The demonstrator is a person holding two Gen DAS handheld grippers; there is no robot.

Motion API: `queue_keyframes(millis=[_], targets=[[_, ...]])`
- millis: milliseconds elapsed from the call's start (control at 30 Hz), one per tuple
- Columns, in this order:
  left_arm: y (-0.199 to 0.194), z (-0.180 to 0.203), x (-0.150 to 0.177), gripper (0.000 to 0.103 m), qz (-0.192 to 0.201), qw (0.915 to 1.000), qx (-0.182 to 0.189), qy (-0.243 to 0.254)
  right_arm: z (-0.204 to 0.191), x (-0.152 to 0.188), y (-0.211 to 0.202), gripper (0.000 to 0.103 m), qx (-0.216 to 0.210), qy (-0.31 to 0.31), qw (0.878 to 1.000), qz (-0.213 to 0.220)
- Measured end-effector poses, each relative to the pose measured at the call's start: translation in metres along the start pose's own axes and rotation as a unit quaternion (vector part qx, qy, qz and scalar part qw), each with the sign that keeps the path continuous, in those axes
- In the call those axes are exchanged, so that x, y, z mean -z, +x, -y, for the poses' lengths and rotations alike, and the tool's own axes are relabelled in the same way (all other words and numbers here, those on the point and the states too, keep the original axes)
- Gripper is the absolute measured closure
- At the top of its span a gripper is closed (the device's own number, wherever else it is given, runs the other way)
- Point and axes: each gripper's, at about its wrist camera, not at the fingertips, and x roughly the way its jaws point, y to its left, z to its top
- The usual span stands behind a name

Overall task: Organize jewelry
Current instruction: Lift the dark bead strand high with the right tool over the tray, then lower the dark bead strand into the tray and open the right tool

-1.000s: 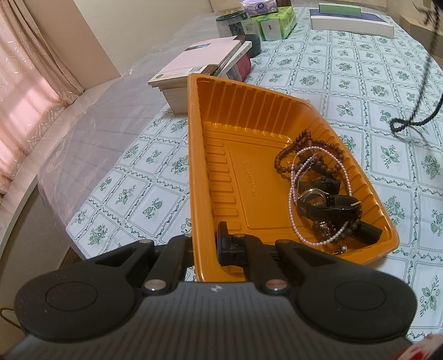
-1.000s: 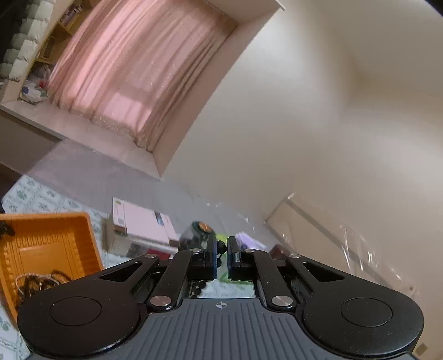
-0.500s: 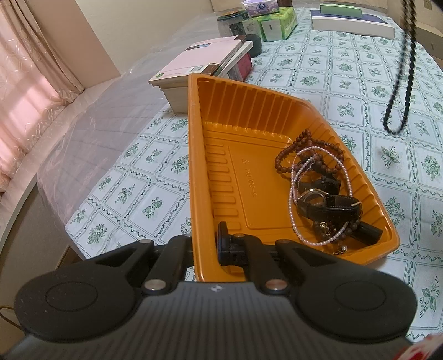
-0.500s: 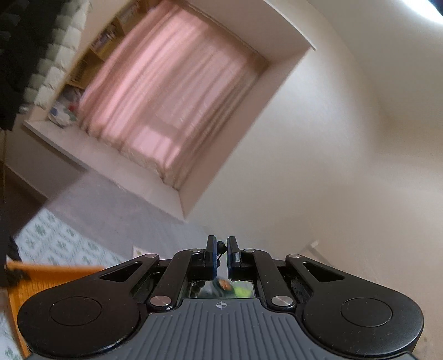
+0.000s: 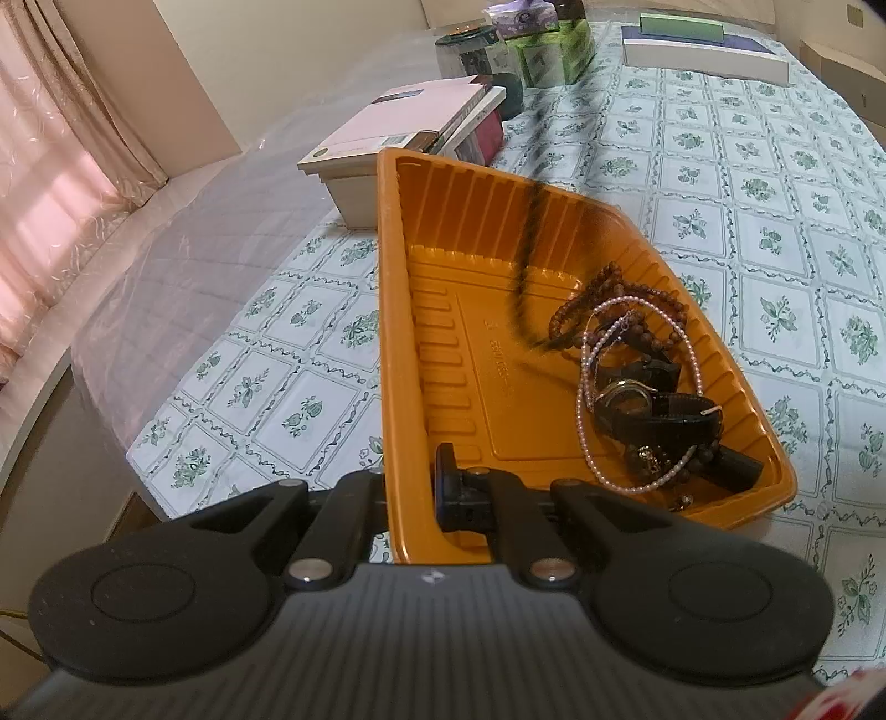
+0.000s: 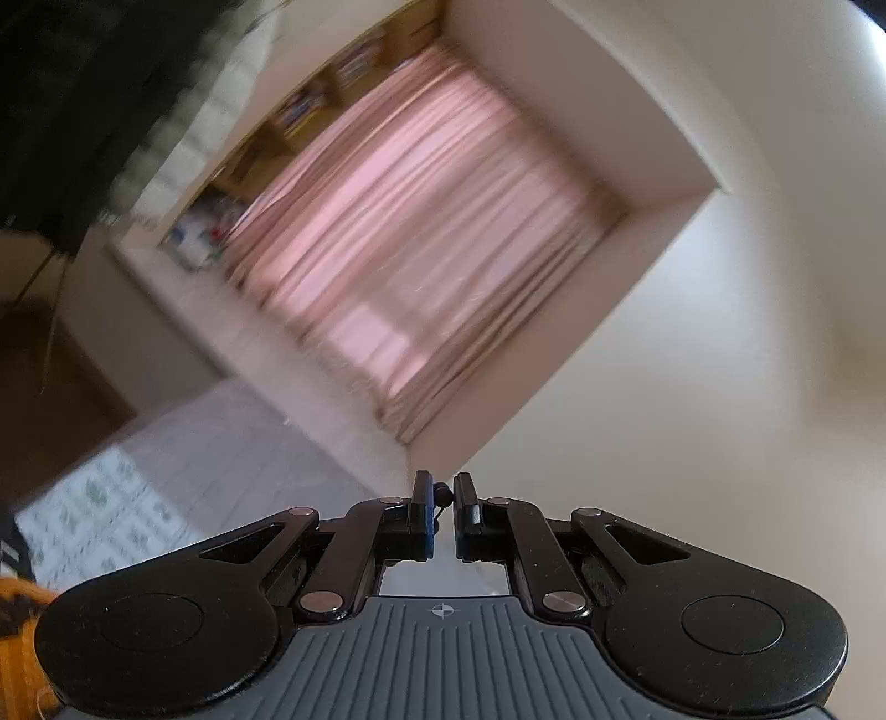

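My left gripper (image 5: 412,487) is shut on the near rim of an orange tray (image 5: 443,343) and holds it on the tablecloth. In the tray lie a brown bead bracelet (image 5: 620,304), a pink pearl necklace (image 5: 584,410) and a black watch (image 5: 653,410). A black bead necklace (image 5: 526,266) hangs blurred over the tray, its lower end close to the tray floor. My right gripper (image 6: 441,512) points up at the wall and window; its jaws are almost shut, with black beads (image 6: 441,493) of the necklace between them.
A stack of books (image 5: 410,133) lies just behind the tray. Tissue boxes (image 5: 548,50), a dark jar (image 5: 465,50) and a flat white box (image 5: 703,50) stand at the table's far end. The table's left edge (image 5: 138,443) is near.
The black bead necklace has swung from the right of the table to over the tray. My right gripper has tilted up and turned left. My left gripper and tray have not moved.
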Motion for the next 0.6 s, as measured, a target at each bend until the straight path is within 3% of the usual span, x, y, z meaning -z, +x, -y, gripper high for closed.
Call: queue_keyframes(millis=[300,600], targets=[[0.0,-0.002,0.001,0.099,0.004,1.0,0.005,-0.006,-0.066,0.051,0.061,0.096,-0.125,-0.048,0.988,-0.078],[0.001,-0.004,0.002,0.1,0.005,0.9999,0.008,-0.009,-0.112,0.096,0.089,0.096,-0.215,-0.125,0.964,-0.094]])
